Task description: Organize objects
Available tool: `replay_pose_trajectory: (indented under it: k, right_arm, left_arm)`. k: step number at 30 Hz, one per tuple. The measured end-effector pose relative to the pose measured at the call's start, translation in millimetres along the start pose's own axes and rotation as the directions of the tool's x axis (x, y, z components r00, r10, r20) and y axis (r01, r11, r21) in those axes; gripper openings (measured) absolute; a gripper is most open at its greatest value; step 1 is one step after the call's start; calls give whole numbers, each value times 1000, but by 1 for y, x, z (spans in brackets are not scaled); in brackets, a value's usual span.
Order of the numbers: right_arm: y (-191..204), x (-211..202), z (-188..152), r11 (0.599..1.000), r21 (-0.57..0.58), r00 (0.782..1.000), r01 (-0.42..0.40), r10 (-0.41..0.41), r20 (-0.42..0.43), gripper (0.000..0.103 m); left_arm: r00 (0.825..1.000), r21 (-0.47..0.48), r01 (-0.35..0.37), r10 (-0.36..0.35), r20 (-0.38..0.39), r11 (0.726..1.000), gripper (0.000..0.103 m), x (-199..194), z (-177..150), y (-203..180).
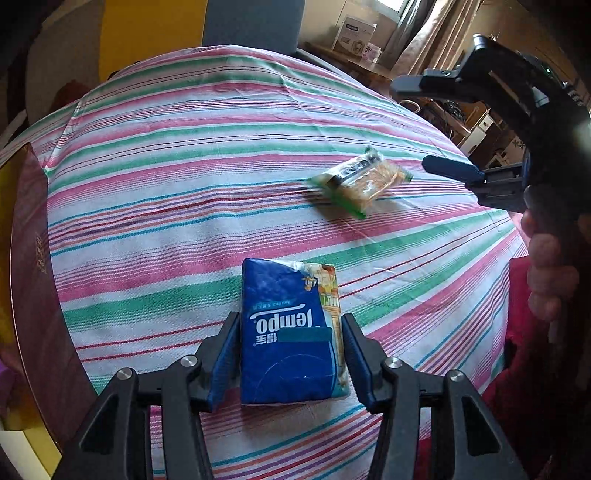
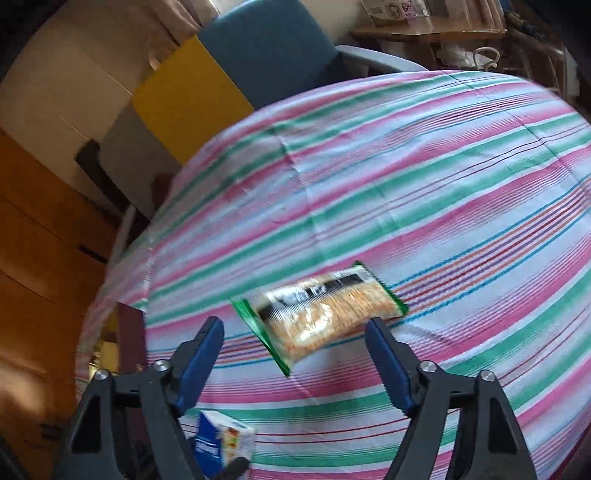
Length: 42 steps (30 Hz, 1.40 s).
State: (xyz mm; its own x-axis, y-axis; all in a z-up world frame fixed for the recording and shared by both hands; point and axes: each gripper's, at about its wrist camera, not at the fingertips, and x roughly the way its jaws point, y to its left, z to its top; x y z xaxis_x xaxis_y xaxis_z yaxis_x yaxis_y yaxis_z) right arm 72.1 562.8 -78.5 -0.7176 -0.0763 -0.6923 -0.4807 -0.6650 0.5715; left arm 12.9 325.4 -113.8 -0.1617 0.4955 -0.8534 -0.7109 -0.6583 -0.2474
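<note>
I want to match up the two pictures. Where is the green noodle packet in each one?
Left wrist view: the green noodle packet is upper right of middle, beyond the blue Tempo tissue pack.
Right wrist view: it is just below the middle, a bit blurred, beyond the open tongs.
Shared landmark: the striped tablecloth beneath it, and the blue chair behind the table.

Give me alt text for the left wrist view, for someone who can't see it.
The left claw grips a blue Tempo tissue pack over a table under a striped cloth. Farther off, a green-edged snack packet lies blurred on the cloth. The right claw hangs open at the right edge, clear of the packet.
</note>
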Motion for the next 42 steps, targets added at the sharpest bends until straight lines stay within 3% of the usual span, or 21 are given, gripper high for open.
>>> replay_pose_trajectory:
  k: [4, 11, 17, 23, 25, 27, 29, 32, 42]
  right_arm:
    - [-5, -4, 3, 999, 47, 999, 15, -17, 44, 88]
    - [-5, 17, -4, 995, 24, 993, 96, -94, -68, 88]
    - [-6, 30, -7, 994, 41, 987, 98, -92, -132, 88]
    - [12, 66, 5, 982, -40, 968, 183, -187, -165, 87]
    - [19, 81, 4, 970, -87, 956, 226, -238, -171, 81]
    - [25, 94, 0, 943, -181, 933, 279, -311, -180, 50]
    - [35, 100, -5, 904, -283, 914, 321, -374, -156, 39]
    - [42, 104, -12, 863, -381, 902, 332, -409, -140, 39]
    - [40, 107, -20, 843, -433, 900, 319, -412, -141, 44]
  left_arm:
    - [1000, -3, 4, -4, 14, 1000, 54, 1, -2, 2]
    - [999, 12, -21, 21, 37, 1000, 54, 8, -4, -6]
    - [999, 19, -25, 24, 42, 1000, 54, 6, -7, -6]
    - [998, 12, -5, 4, 56, 1000, 54, 7, -7, -5]
    - [998, 4, 8, -8, 59, 1000, 54, 5, -9, -2]
    - [998, -8, 17, -16, 64, 1000, 54, 4, -9, 0]
    - [997, -9, 16, -15, 69, 1000, 54, 4, -10, 0]
    - [997, -3, 13, -13, 75, 1000, 54, 3, -11, 1]
    - [995, 16, 1, -2, 96, 1000, 54, -1, -16, 0]
